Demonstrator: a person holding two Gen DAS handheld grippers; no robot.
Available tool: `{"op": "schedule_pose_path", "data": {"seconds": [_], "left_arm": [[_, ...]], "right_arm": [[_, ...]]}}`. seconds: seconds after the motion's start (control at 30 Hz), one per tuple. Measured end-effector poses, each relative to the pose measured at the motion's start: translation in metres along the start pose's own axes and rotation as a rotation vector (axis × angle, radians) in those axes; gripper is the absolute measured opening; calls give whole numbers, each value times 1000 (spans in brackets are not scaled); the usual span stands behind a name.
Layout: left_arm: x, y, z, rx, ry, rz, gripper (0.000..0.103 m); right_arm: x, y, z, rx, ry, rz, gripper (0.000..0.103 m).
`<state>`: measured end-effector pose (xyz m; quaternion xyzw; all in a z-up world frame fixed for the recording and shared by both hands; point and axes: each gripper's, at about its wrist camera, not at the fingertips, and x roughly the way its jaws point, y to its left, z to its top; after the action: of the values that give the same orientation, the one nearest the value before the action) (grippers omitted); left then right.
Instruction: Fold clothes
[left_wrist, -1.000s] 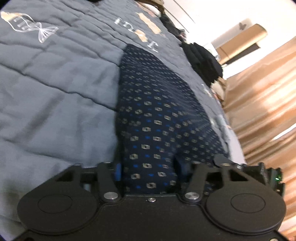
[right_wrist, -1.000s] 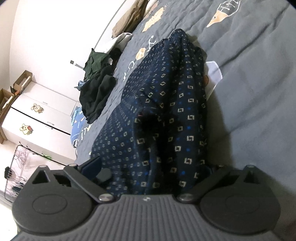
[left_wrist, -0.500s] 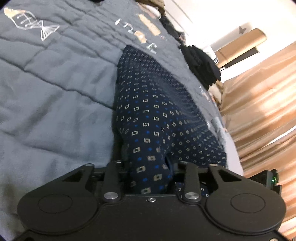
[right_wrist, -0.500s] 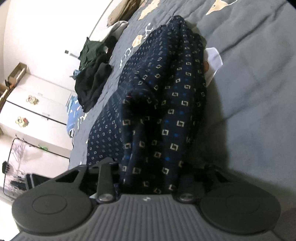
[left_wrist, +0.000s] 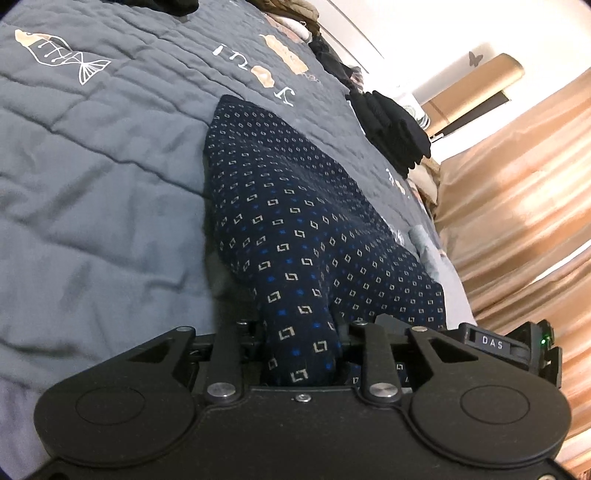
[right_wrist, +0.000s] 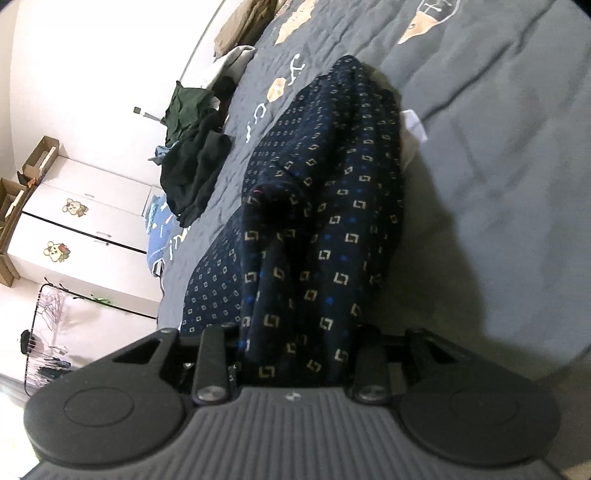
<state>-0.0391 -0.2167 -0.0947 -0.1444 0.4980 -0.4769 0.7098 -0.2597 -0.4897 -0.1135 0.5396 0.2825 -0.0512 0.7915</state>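
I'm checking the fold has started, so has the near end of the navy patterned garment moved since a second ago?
Yes. The navy patterned garment has bunched up off the grey quilted bedspread into the left tool.

The garment (left_wrist: 295, 221) is dark navy cloth, printed all over with small cream open squares and blue dots. It lies on a grey quilted bed (left_wrist: 92, 192), stretched lengthwise away from the near edge toward the far side. Its near end is gathered into thick bunches and raised off the quilt, so the cloth slopes down from there to the flat far end. In the right wrist view the garment (right_wrist: 332, 229) shows deep folds and a rumpled ridge, with a white tag (right_wrist: 413, 127) at its far right edge.
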Motion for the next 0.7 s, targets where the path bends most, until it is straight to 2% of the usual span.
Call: {"op": "schedule_pose_path", "data": {"seconds": [0.6, 0.7], "left_arm": [[-18, -33, -72, 33, -8, 61, 26], [-24, -33, -88, 26, -5, 50, 27]], "right_arm": [[-50, -16, -30, -67, 60, -5, 32], [-56, -23, -39, -58, 71, -7, 32]]}}
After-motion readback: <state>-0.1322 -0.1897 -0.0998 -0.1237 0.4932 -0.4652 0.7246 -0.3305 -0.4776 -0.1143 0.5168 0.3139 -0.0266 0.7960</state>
